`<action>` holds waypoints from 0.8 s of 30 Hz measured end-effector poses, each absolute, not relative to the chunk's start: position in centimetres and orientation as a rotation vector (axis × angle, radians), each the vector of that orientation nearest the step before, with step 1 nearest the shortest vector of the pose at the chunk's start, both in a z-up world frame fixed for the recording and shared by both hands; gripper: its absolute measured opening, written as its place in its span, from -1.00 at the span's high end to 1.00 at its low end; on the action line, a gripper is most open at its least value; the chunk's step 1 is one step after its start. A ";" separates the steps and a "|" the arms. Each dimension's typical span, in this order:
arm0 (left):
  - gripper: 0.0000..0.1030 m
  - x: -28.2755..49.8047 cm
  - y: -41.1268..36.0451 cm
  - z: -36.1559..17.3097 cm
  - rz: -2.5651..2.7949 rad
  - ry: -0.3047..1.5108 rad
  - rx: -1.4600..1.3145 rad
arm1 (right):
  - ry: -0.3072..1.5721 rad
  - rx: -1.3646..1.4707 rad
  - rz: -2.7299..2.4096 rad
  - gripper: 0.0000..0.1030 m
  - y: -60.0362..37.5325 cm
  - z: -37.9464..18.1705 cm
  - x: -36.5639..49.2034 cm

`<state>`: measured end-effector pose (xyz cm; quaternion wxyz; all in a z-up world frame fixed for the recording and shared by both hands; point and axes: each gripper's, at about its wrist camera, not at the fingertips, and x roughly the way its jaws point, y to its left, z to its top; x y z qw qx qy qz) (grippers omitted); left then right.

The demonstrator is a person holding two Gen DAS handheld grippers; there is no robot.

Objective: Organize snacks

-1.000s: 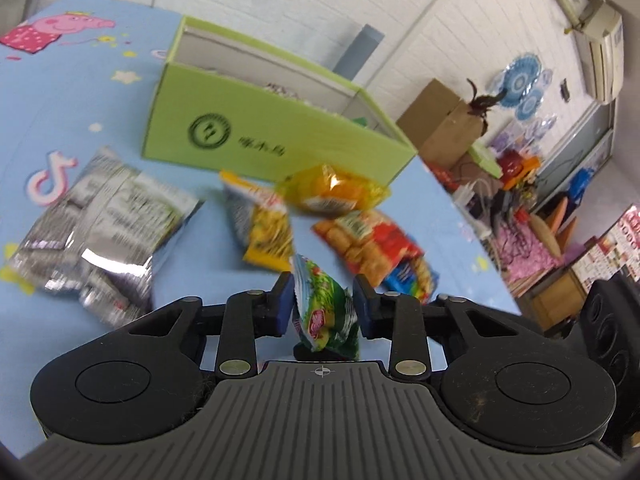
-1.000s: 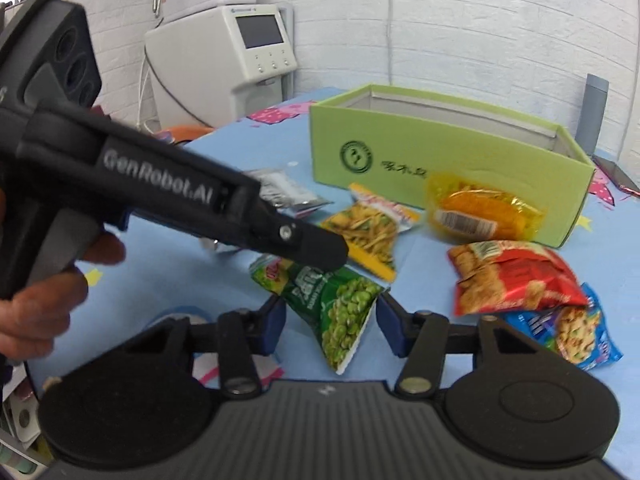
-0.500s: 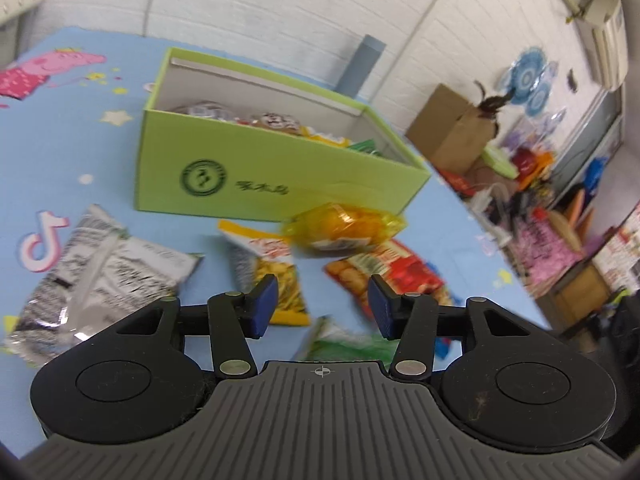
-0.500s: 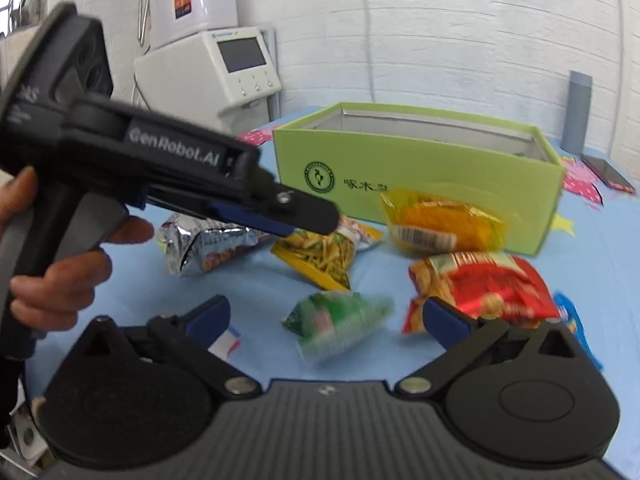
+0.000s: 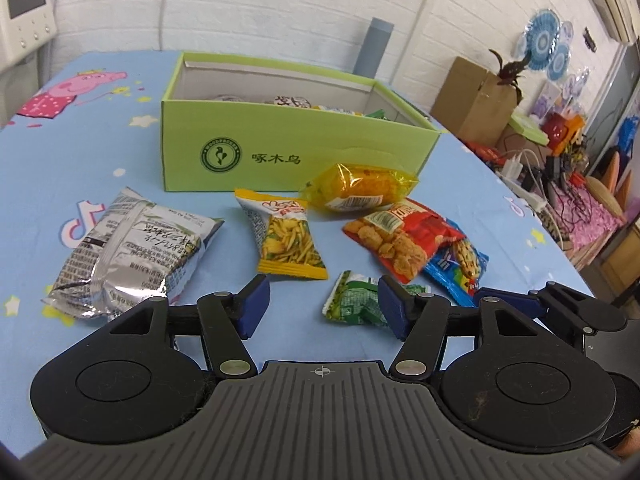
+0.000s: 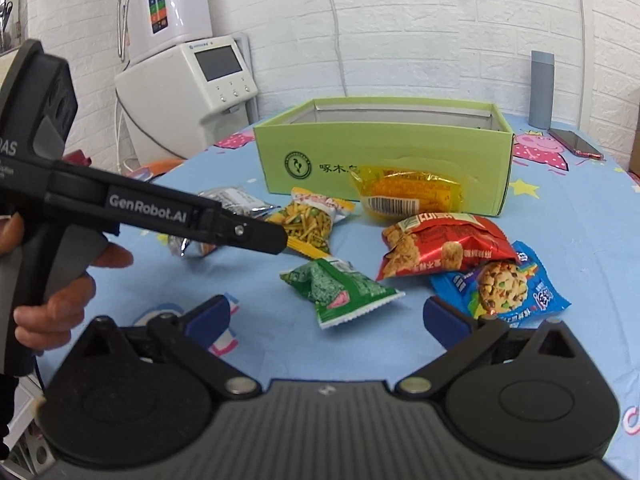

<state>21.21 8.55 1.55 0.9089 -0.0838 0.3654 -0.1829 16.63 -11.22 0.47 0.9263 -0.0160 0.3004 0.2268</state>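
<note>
A green snack packet (image 5: 354, 303) (image 6: 340, 285) lies flat on the blue table, just ahead of both grippers. My left gripper (image 5: 322, 306) is open and empty above the table. My right gripper (image 6: 326, 314) is open wide and empty. A green cardboard box (image 5: 296, 150) (image 6: 384, 164) stands behind, with several snacks inside. In front of it lie a yellow packet (image 5: 362, 190), a yellow-and-white strips packet (image 5: 286, 236), a red packet (image 5: 400, 236), a blue cookie packet (image 6: 504, 286) and a silver bag (image 5: 128, 252).
The left gripper's body (image 6: 132, 208) crosses the left of the right wrist view, held by a hand. A white machine (image 6: 188, 92) stands beyond the table's left edge. A grey cylinder (image 6: 542, 88) and a phone (image 6: 574, 148) sit behind the box.
My left gripper let go of the green packet, which dropped flat onto the table. Both grippers opened and drew back and up from it.
</note>
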 end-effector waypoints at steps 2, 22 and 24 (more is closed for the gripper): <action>0.02 20.7 8.6 1.7 -0.376 0.749 -0.169 | 0.615 -0.036 0.463 -0.99 -11.2 0.5 16.0; -0.18 19.9 9.2 1.8 -0.494 0.727 -0.199 | 0.579 -0.047 0.402 -0.99 -12.6 1.3 17.0; -0.19 21.0 8.1 1.3 -0.505 0.746 -0.189 | 0.586 -0.064 0.335 -0.99 -14.4 1.4 17.9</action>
